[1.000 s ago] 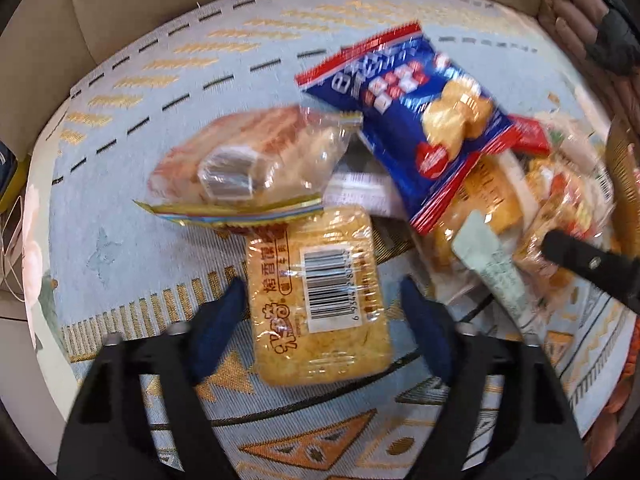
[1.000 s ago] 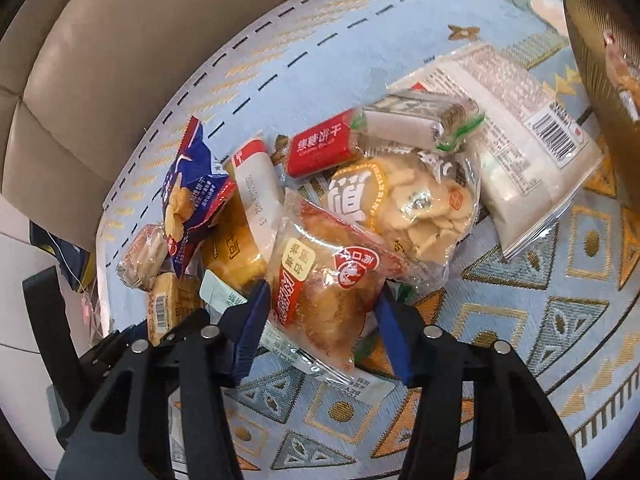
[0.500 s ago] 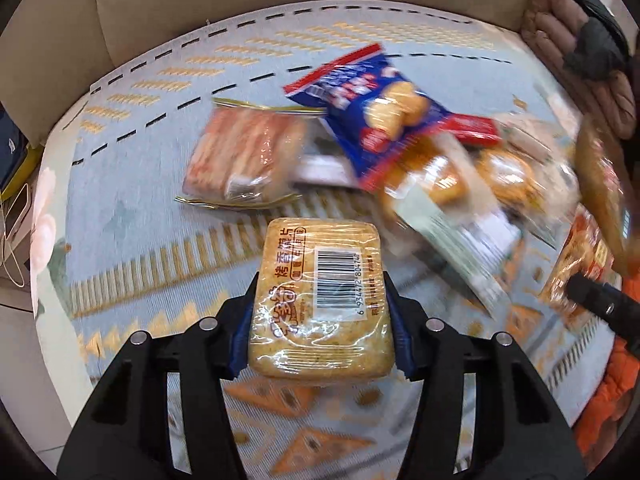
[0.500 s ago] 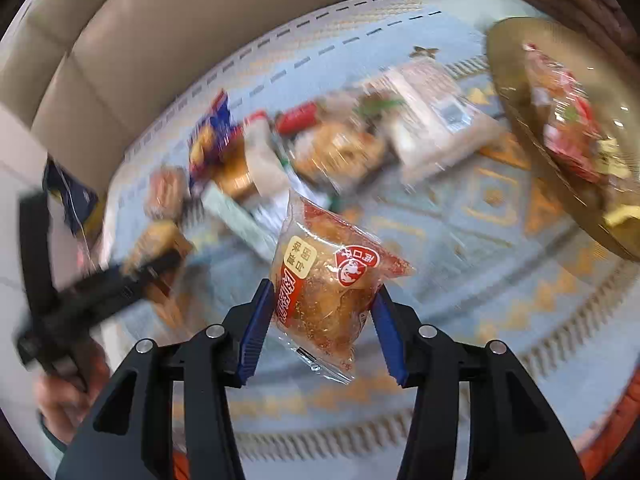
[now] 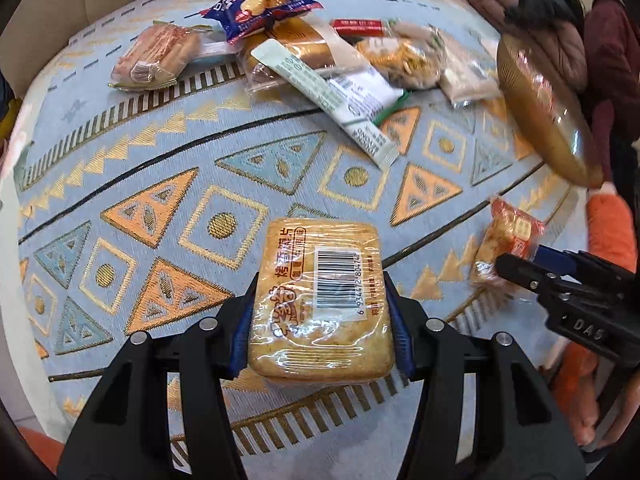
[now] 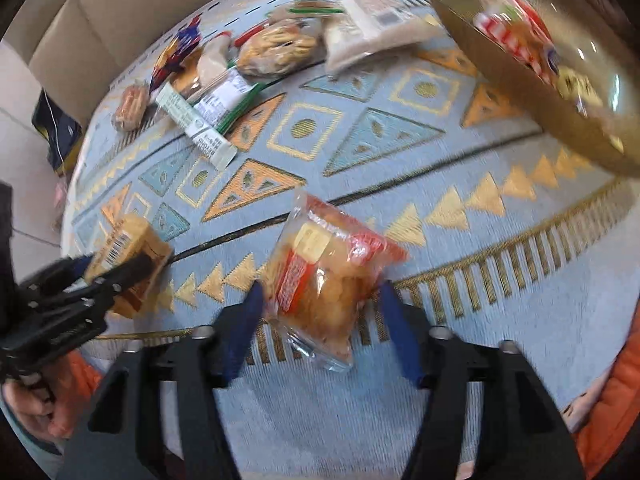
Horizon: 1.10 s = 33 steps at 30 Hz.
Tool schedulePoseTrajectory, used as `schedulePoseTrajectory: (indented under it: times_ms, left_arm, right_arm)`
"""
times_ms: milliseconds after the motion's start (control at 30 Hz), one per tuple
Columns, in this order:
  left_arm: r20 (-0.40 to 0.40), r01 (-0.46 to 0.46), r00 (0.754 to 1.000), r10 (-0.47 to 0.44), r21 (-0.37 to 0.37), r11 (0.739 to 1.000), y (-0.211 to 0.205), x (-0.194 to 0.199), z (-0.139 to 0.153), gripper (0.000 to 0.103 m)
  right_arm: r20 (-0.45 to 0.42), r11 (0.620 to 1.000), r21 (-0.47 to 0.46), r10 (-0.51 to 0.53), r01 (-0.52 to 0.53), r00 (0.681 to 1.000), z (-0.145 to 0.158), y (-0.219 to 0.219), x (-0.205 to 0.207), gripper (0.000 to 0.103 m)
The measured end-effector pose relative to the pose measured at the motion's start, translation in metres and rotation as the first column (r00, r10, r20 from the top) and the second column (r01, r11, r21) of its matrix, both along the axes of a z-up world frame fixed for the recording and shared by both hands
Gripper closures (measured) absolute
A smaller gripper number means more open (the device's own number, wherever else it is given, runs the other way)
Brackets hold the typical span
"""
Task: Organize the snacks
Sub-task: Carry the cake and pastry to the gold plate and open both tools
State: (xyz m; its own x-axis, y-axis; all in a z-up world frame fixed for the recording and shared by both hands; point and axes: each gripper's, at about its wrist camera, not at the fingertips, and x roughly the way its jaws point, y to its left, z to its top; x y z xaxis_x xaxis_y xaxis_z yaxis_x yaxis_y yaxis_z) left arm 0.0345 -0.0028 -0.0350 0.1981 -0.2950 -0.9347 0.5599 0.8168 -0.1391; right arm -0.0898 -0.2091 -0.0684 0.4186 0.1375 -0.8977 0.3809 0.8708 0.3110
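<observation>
The left hand-held gripper (image 5: 322, 320) was closed on the toast cracker pack (image 5: 322, 300), barcode side up, and held it above the patterned cloth (image 5: 200, 168) of the counter. At about 12 o'clock from it, well apart, lay the pile of snacks (image 5: 320, 60), with a blue biscuit bag (image 5: 260, 4) at its far left end. The right hand-held gripper (image 6: 320, 312) was closed on an orange pastry bag (image 6: 324, 280), which was also lifted off the cloth. At about 1 o'clock from it stood the golden bowl (image 6: 520, 80), tilted in view, with a red snack packet (image 6: 516, 28) inside.
</observation>
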Motion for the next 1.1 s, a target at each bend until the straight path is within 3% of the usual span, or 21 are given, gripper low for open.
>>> schedulePoseTrajectory:
  times_ms: [67, 167, 233, 300, 367, 433, 500, 600, 833, 1100]
  left_arm:
    - [0.008, 0.006, 1.0, -0.006, 0.009, 1.0, 0.0, 0.0, -0.003, 0.048]
    - [-0.005, -0.005, 1.0, 0.005, -0.004, 1.0, 0.0, 0.002, -0.007, 0.048]
    - [0.0, -0.002, 1.0, 0.002, -0.004, 1.0, -0.001, 0.004, -0.006, 0.048]
    - [0.012, 0.008, 1.0, -0.008, 0.008, 1.0, -0.004, 0.003, -0.008, 0.048]
    - [0.015, 0.018, 1.0, -0.019, 0.019, 1.0, -0.01, 0.002, -0.01, 0.048]
    - [0.022, 0.03, 0.999, -0.03, 0.031, 0.999, -0.015, 0.001, -0.012, 0.048]
    - [0.037, 0.039, 0.999, -0.04, 0.038, 0.999, -0.019, -0.001, -0.012, 0.048]
    - [0.047, 0.052, 0.997, -0.053, 0.026, 0.998, -0.026, -0.003, -0.007, 0.048]
    - [0.119, 0.158, 0.981, -0.151, -0.049, 0.986, -0.077, -0.011, 0.043, 0.048]
    - [0.157, 0.333, 0.939, -0.306, -0.189, 0.924, -0.212, -0.012, 0.098, 0.048]
  right_arm:
    - [0.011, 0.996, 0.06, -0.064, 0.063, 0.998, 0.0, -0.012, -0.009, 0.025]
    - [0.02, 0.965, 0.236, -0.123, 0.115, 0.992, -0.006, -0.022, -0.016, 0.025]
    - [0.007, 0.952, 0.277, -0.138, 0.131, 0.99, -0.01, -0.018, -0.013, 0.025]
    - [-0.007, 0.969, 0.203, -0.142, 0.141, 0.99, -0.01, -0.005, -0.005, 0.026]
    - [-0.001, 0.987, 0.1, -0.129, 0.128, 0.992, -0.004, 0.009, 0.005, 0.048]
    - [-0.004, 0.995, -0.016, -0.101, 0.101, 0.995, 0.0, 0.024, 0.017, 0.052]
    - [0.017, 0.995, -0.06, -0.079, 0.08, 0.997, 0.007, 0.032, 0.021, 0.055]
    - [0.087, 0.996, -0.043, -0.073, 0.077, 0.994, 0.027, 0.027, 0.017, 0.057]
    - [0.257, 0.959, -0.058, -0.254, 0.278, 0.932, 0.101, -0.05, -0.018, 0.056]
    - [0.239, 0.869, -0.059, -0.465, 0.491, 0.852, 0.12, -0.18, -0.043, 0.056]
